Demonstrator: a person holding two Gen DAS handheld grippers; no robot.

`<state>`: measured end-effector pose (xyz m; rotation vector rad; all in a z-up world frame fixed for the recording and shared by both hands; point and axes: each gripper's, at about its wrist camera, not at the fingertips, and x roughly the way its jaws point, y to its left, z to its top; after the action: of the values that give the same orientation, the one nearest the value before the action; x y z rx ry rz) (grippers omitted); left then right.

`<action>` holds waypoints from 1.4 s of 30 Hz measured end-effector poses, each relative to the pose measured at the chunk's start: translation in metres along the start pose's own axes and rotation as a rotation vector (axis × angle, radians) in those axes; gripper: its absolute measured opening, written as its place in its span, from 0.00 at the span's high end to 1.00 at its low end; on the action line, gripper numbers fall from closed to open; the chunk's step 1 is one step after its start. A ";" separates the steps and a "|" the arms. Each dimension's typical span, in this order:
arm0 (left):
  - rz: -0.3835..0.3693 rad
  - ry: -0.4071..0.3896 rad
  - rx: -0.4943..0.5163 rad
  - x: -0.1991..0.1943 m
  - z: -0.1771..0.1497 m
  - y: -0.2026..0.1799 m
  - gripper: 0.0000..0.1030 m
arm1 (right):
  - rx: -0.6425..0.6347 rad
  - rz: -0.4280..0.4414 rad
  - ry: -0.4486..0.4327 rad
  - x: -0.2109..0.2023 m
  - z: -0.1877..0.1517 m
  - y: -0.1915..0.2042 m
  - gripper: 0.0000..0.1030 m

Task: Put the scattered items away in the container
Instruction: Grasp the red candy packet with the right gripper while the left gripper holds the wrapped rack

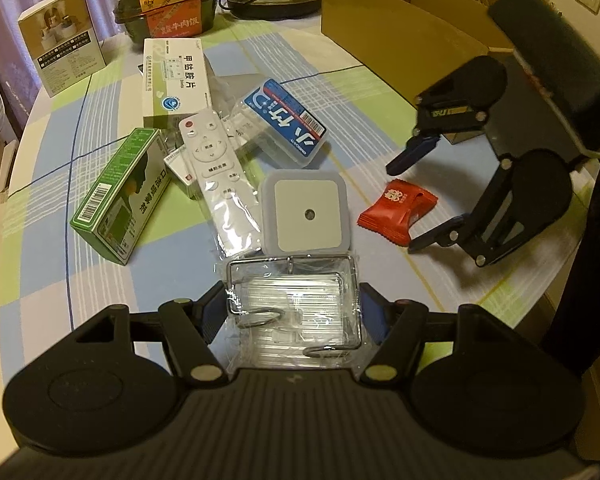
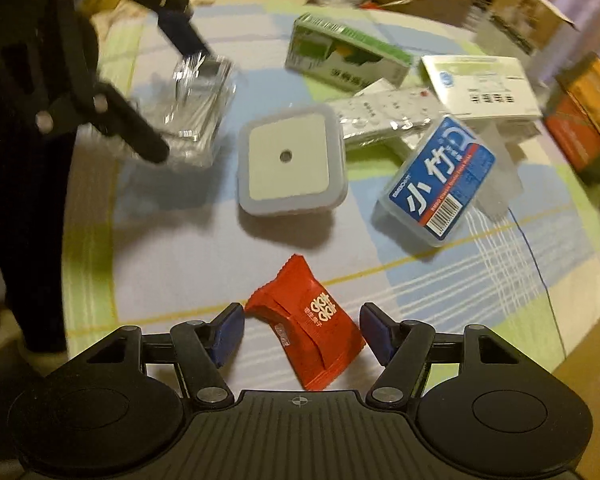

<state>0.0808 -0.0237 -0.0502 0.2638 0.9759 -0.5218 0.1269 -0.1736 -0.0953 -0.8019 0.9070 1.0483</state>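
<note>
Checked cloth covers the worktop (image 1: 340, 80), where boxes and a remote lie scattered before a cardboard box (image 1: 400, 24). Left tool (image 1: 292, 312) straddles a clear-wrapped wire rack (image 1: 292, 300), fingers apart; right tool (image 2: 302, 334), jaws apart, flanks a red sachet (image 2: 308, 332).

Three medicine-type boxes (image 1: 118, 196), one remote (image 1: 216, 172), one night light (image 1: 305, 216), one red sachet (image 1: 396, 210), one cardboard box (image 1: 400, 28).

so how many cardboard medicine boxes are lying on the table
2 that I can make out. The green box lies at the left of the pile, beside the remote. The white box lies just behind it, toward the table's far side. Others could be hidden under the pile.
</note>
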 end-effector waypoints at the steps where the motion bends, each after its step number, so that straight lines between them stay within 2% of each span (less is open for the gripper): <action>1: -0.001 -0.002 0.000 0.000 0.001 0.000 0.38 | 0.016 0.017 0.001 0.002 0.001 -0.005 0.32; 4: -0.005 -0.003 -0.002 0.001 0.002 -0.002 0.38 | 0.106 0.068 0.008 0.006 0.001 -0.017 0.35; 6: -0.007 -0.003 -0.005 0.001 0.004 -0.002 0.38 | 0.228 0.087 0.011 0.006 -0.001 -0.024 0.40; 8: -0.007 -0.005 -0.007 0.001 0.004 -0.003 0.38 | 0.379 0.073 0.019 0.004 -0.002 -0.027 0.40; 10: -0.010 -0.007 -0.007 0.001 0.004 -0.003 0.38 | 0.520 0.098 0.017 0.000 -0.005 -0.029 0.40; 12: -0.011 -0.011 -0.007 -0.001 0.004 -0.004 0.38 | 0.581 0.096 -0.003 -0.005 -0.008 -0.024 0.40; 13: -0.011 -0.013 -0.007 -0.002 0.004 -0.003 0.38 | 0.572 0.080 -0.012 -0.008 -0.008 -0.021 0.38; 14: -0.011 -0.015 -0.009 -0.002 0.004 -0.003 0.38 | 0.542 0.062 -0.017 -0.012 -0.008 -0.016 0.28; 16: -0.010 -0.018 -0.012 -0.005 0.003 -0.003 0.38 | 0.441 0.034 -0.025 -0.016 -0.008 -0.008 0.22; 21: -0.005 -0.015 -0.019 -0.006 0.001 -0.002 0.38 | 0.198 0.020 0.027 -0.011 -0.014 0.008 0.22; 25: -0.006 -0.012 -0.025 -0.004 0.001 -0.002 0.38 | 0.176 0.067 0.028 -0.002 -0.014 0.000 0.23; 26: -0.007 -0.013 -0.024 -0.004 0.001 -0.002 0.38 | 0.183 0.084 0.024 -0.001 -0.013 -0.002 0.34; 30: -0.010 -0.012 -0.017 -0.003 0.003 -0.003 0.38 | 0.198 0.108 0.014 0.001 -0.011 -0.004 0.42; 32: -0.008 -0.009 -0.014 -0.003 0.004 -0.004 0.38 | 0.225 0.094 0.015 -0.003 -0.011 -0.005 0.69; 34: -0.006 -0.009 -0.011 -0.004 0.005 -0.004 0.38 | 0.274 0.101 0.022 -0.007 -0.012 -0.006 0.71; 37: -0.005 -0.011 -0.005 -0.009 0.007 -0.006 0.38 | 0.290 0.065 0.018 -0.014 -0.015 0.004 0.71; 42: 0.007 -0.034 0.003 -0.024 0.010 -0.011 0.38 | 0.416 -0.002 -0.043 -0.046 -0.019 0.008 0.71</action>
<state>0.0714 -0.0300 -0.0240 0.2604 0.9413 -0.5204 0.1048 -0.2046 -0.0618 -0.4310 1.0421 0.8319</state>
